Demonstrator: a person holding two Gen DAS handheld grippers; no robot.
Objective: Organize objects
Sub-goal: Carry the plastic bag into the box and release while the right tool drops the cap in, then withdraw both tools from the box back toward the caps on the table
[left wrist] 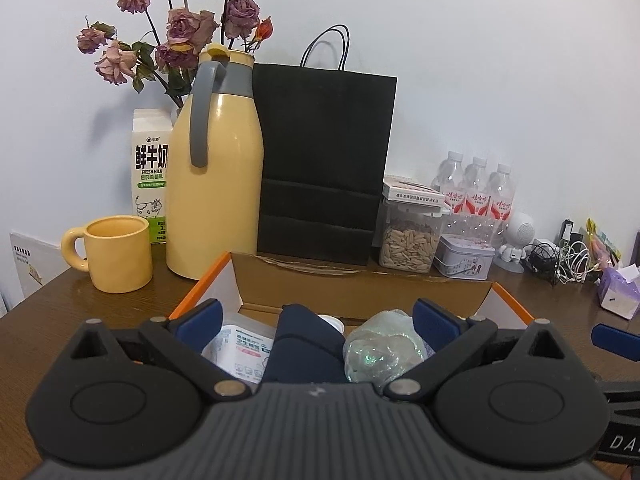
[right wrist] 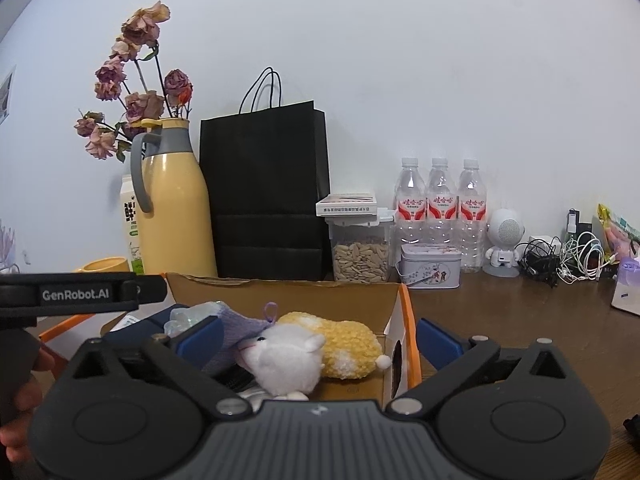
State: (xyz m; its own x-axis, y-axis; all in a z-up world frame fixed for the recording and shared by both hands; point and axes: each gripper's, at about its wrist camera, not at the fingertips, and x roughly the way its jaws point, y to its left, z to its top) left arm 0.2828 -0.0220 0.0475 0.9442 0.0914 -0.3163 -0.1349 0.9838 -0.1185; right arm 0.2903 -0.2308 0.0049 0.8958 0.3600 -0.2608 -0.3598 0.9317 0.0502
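The left hand-held gripper [left wrist: 318, 316] was held spread wide over the near edge of the cardboard box [left wrist: 360, 286], nothing between its blue pads. The right hand-held gripper [right wrist: 318, 338] was likewise spread, straddling the box's right wall with one pad inside and one outside.

Only in the left wrist view were a white packet with blue printing [left wrist: 240, 350], a dark blue folded item [left wrist: 306, 344] and a crumpled clear bag [left wrist: 382, 346] seen lying in the box. Only in the right wrist view were a white plush animal [right wrist: 286, 360], a yellow knitted toy [right wrist: 344, 344] and a lilac knitted piece [right wrist: 240, 330] shown in the box's right end. The words "GenRobot.AI" were read there on the other gripper's body, left of the box.

Behind the box, a yellow mug [left wrist: 116, 254], a yellow thermos jug [left wrist: 214, 168] and a black paper bag [left wrist: 324, 160] were stood on the tabletop [left wrist: 60, 320]. A milk carton [left wrist: 150, 176] marked "FRESH MILK" was placed behind the jug, with dried roses [left wrist: 180, 36] above. Right of the bag, a seed jar [left wrist: 408, 240], a tin [left wrist: 464, 258] and three red-labelled water bottles [right wrist: 440, 204] were lined up.
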